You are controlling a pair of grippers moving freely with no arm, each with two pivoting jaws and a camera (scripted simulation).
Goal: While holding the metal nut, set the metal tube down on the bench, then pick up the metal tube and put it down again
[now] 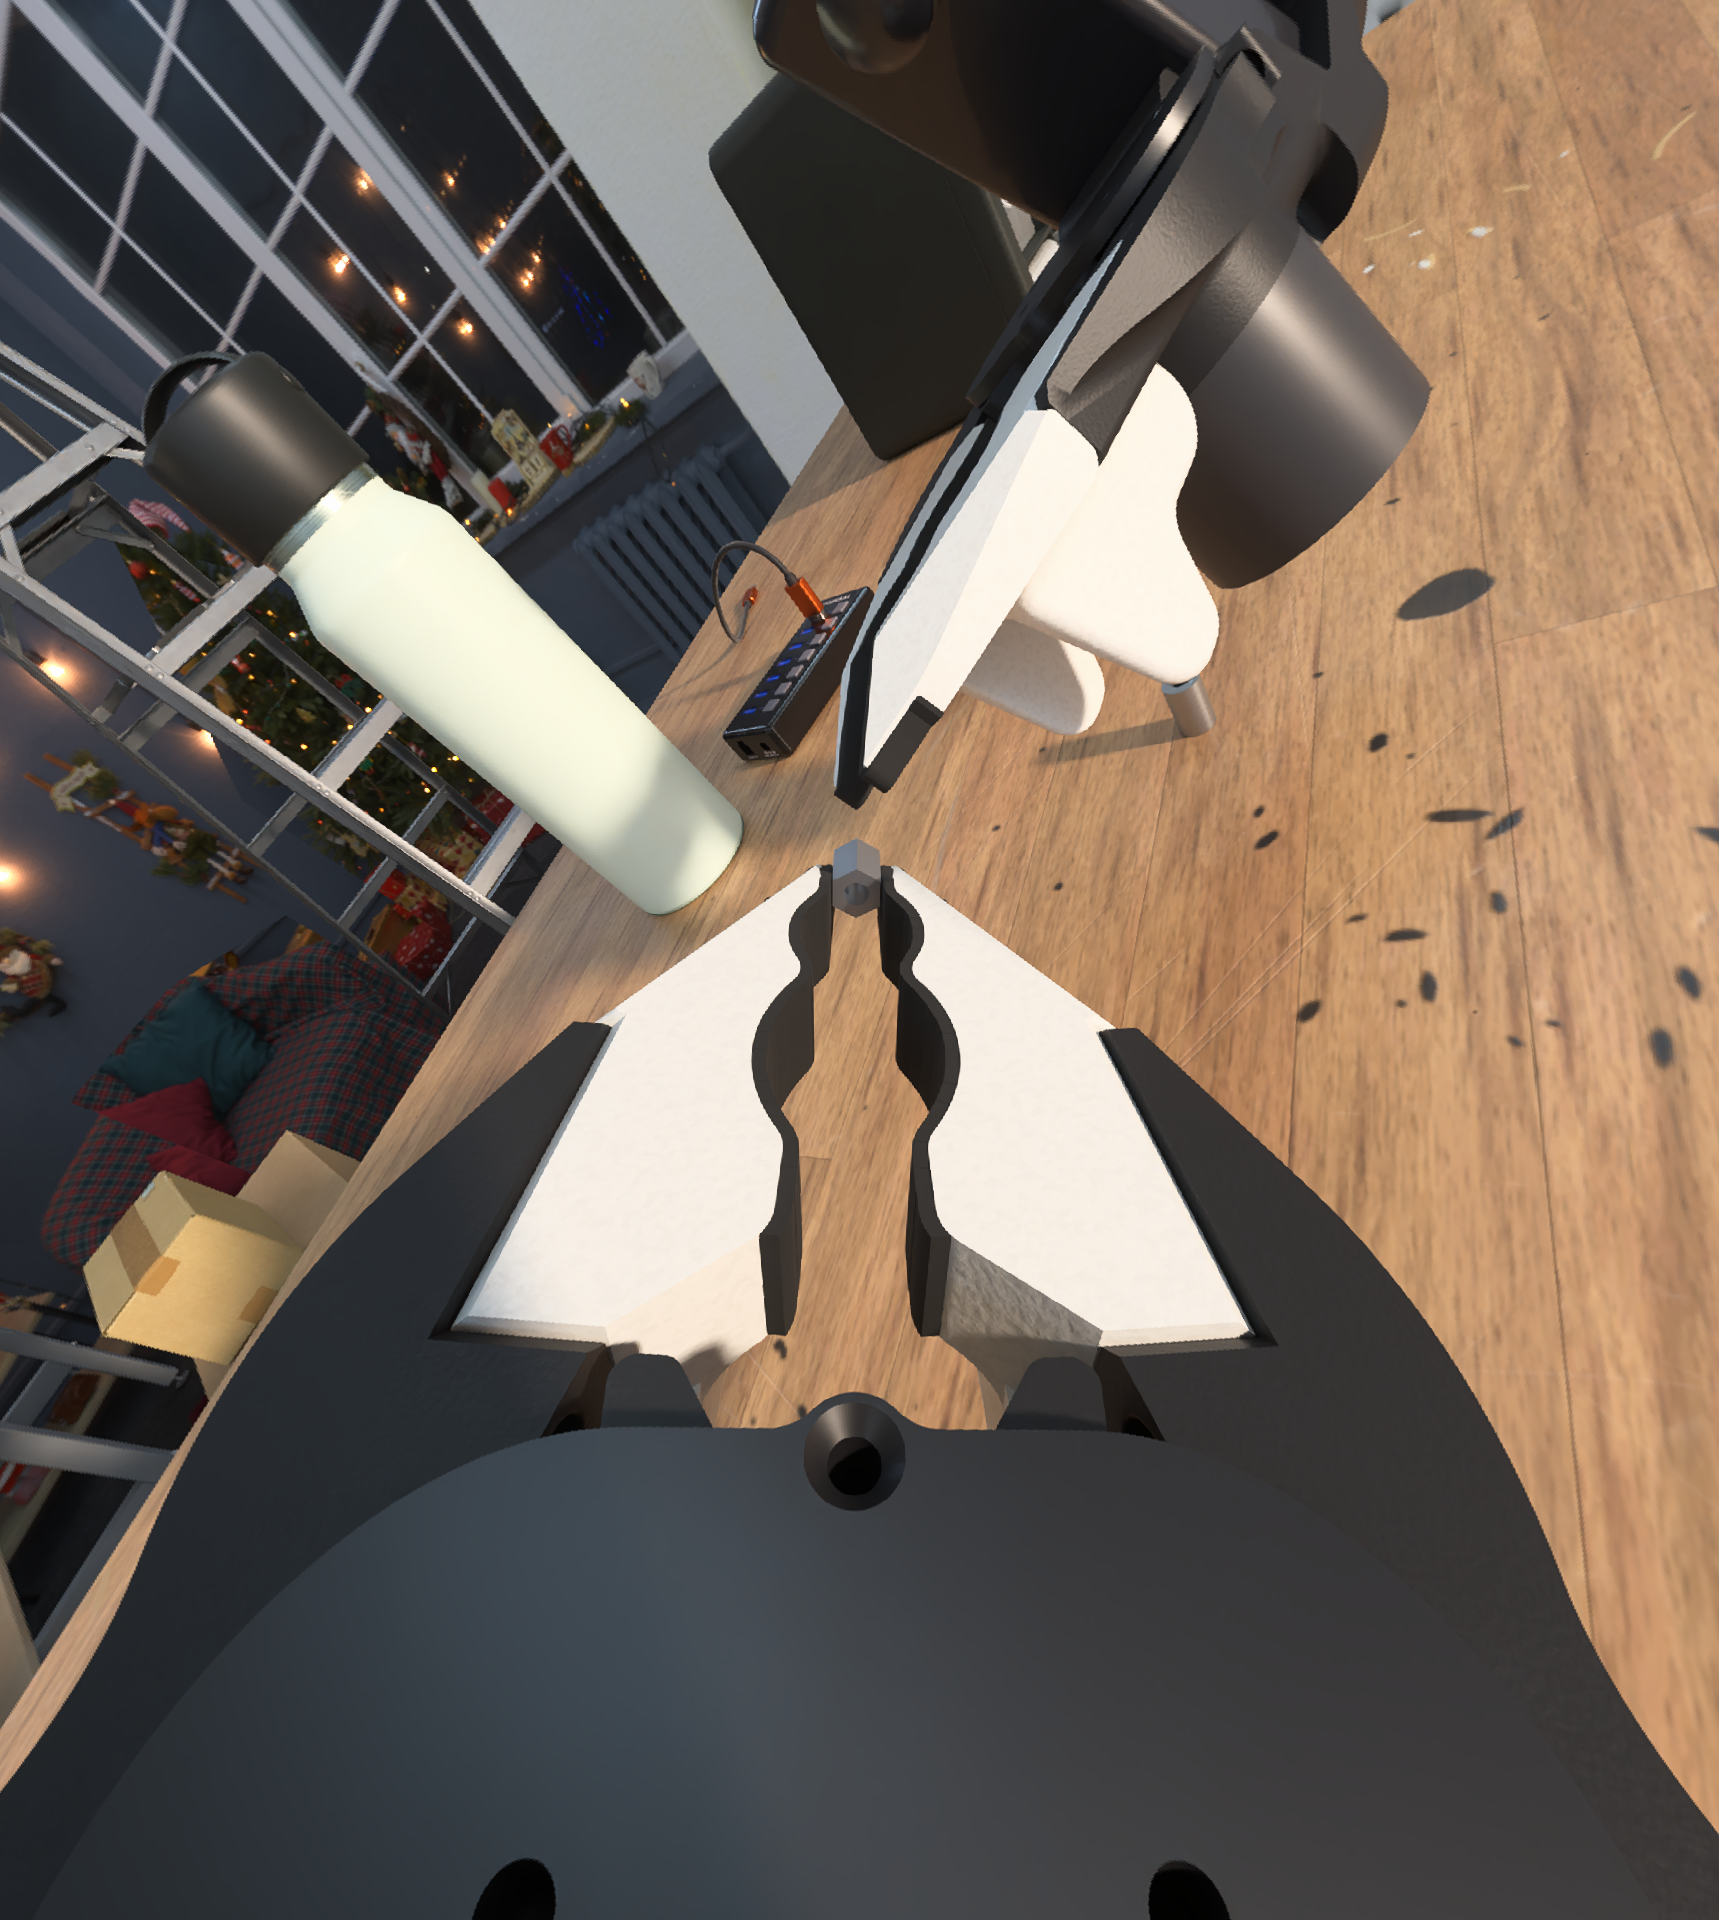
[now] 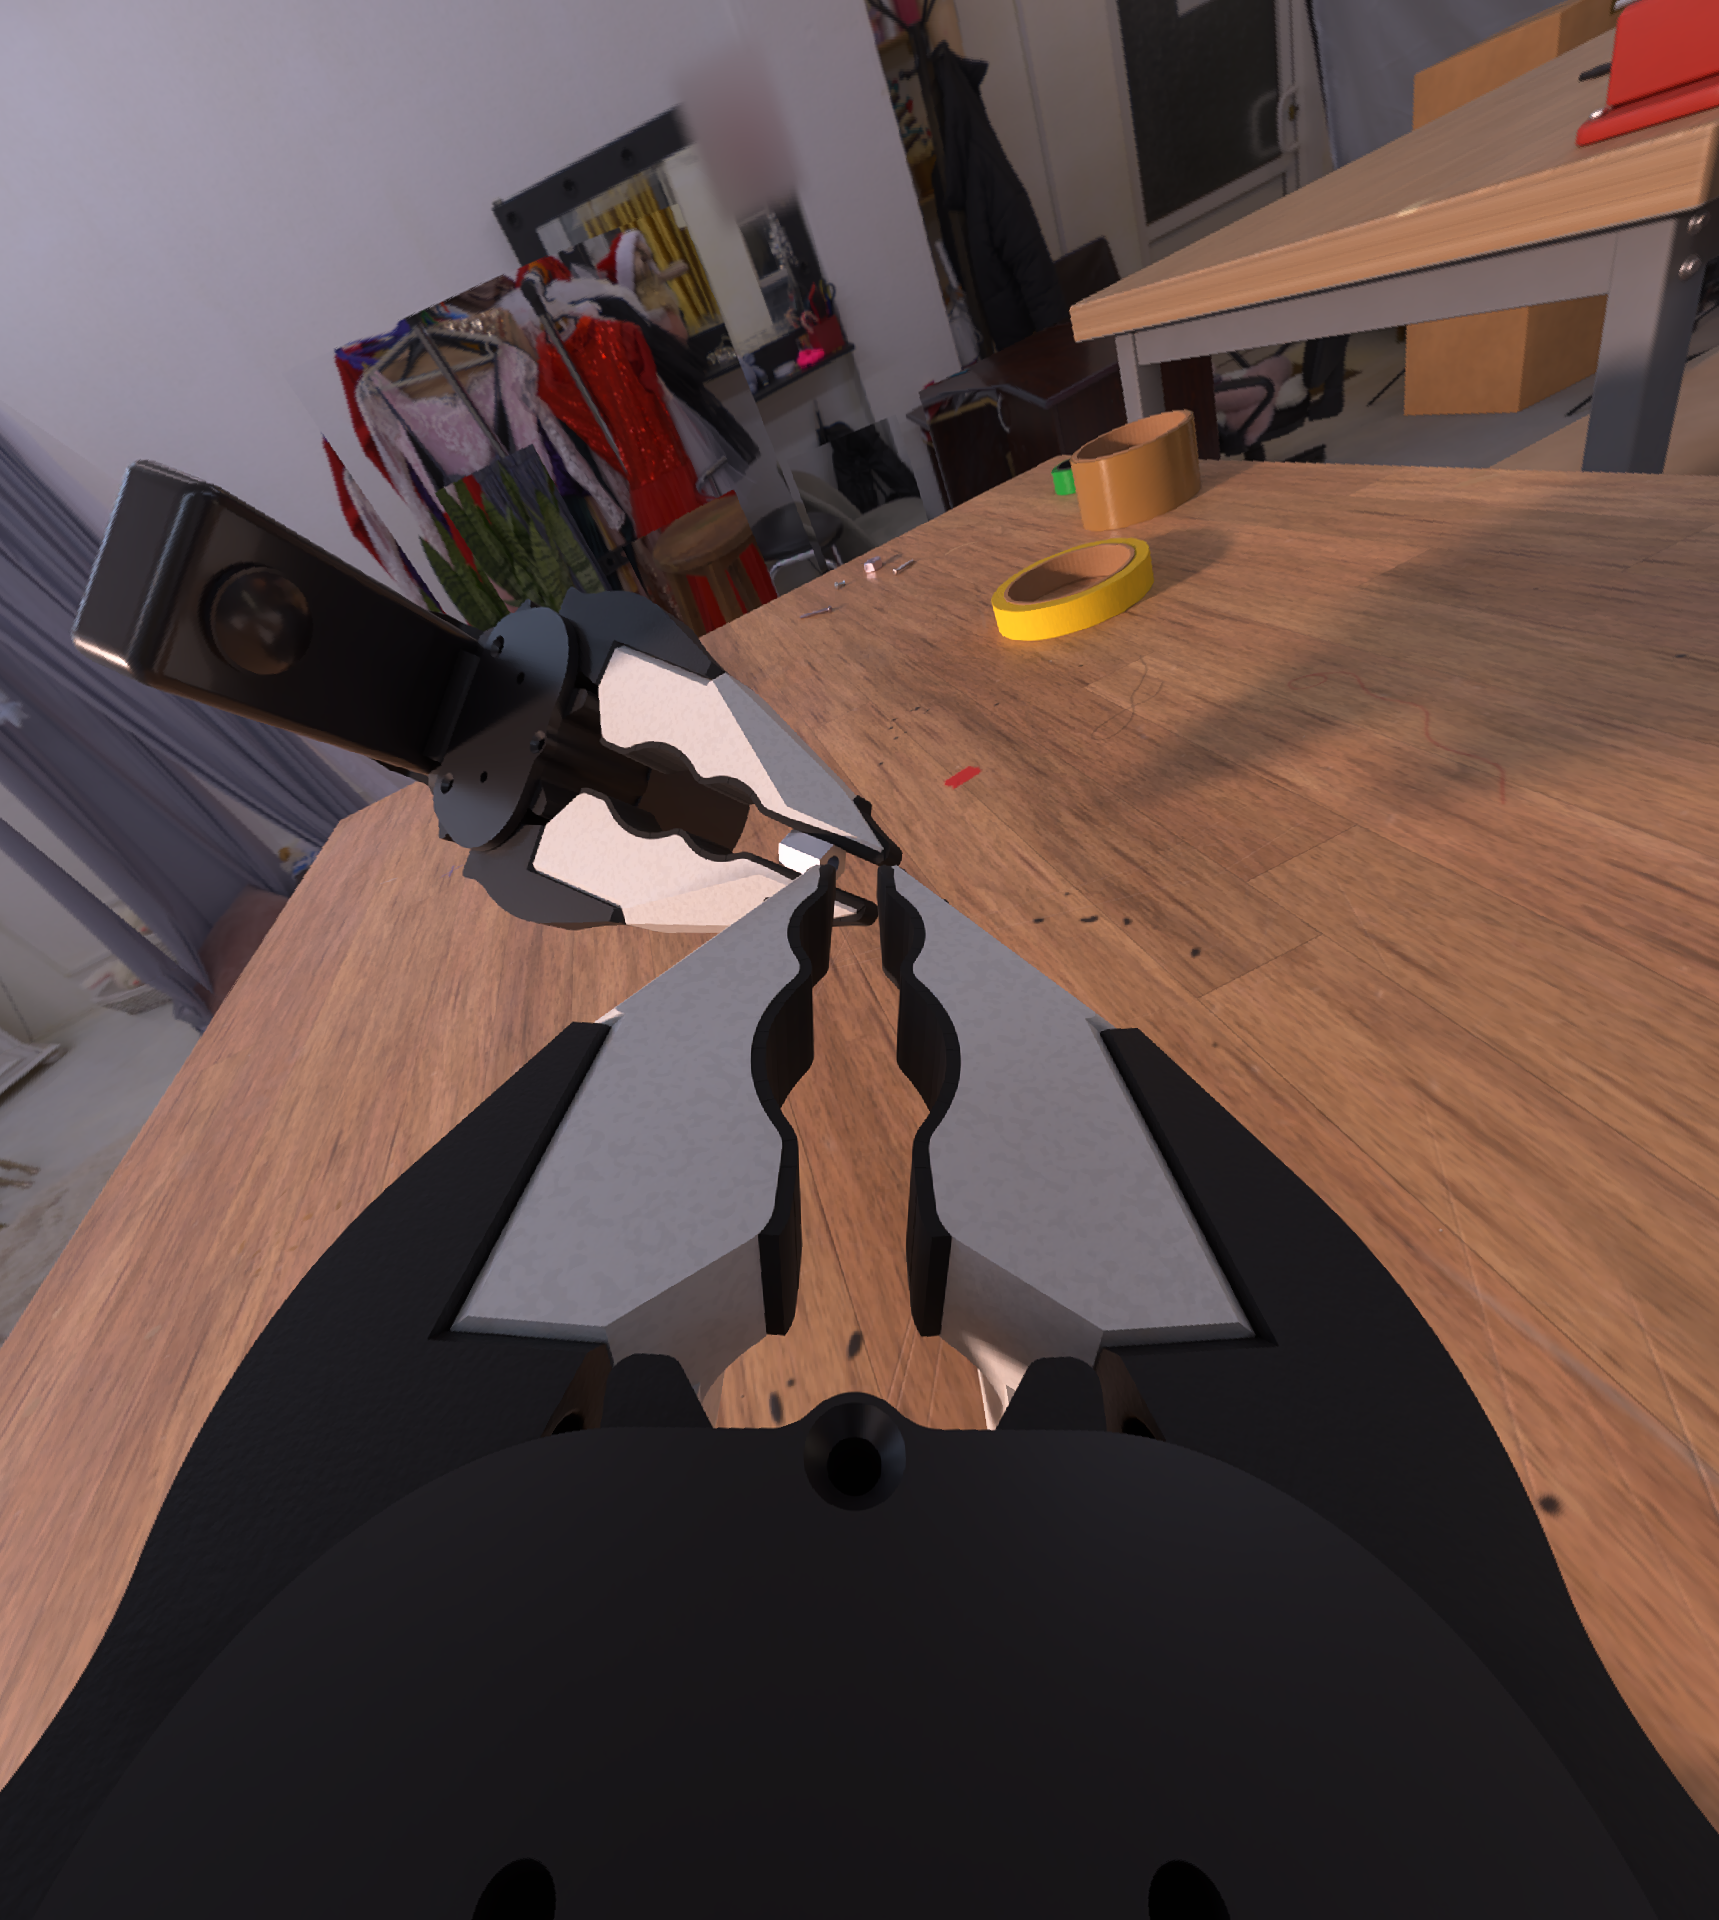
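Bench (image 2: pixel 1354 935), wood; window (image 1: pixel 263 208) behind.

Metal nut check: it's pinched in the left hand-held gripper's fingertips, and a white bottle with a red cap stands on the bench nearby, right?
One detail is off: the cap is black, not red, as the left wrist view shows. The metal nut is pinched at the tips of the left hand-held gripper, and the white bottle stands on the bench nearby.

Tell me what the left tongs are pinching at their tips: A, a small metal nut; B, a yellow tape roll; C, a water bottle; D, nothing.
A: the left tongs are closed on the small grey hexagonal metal nut at their tips, above the wooden bench.
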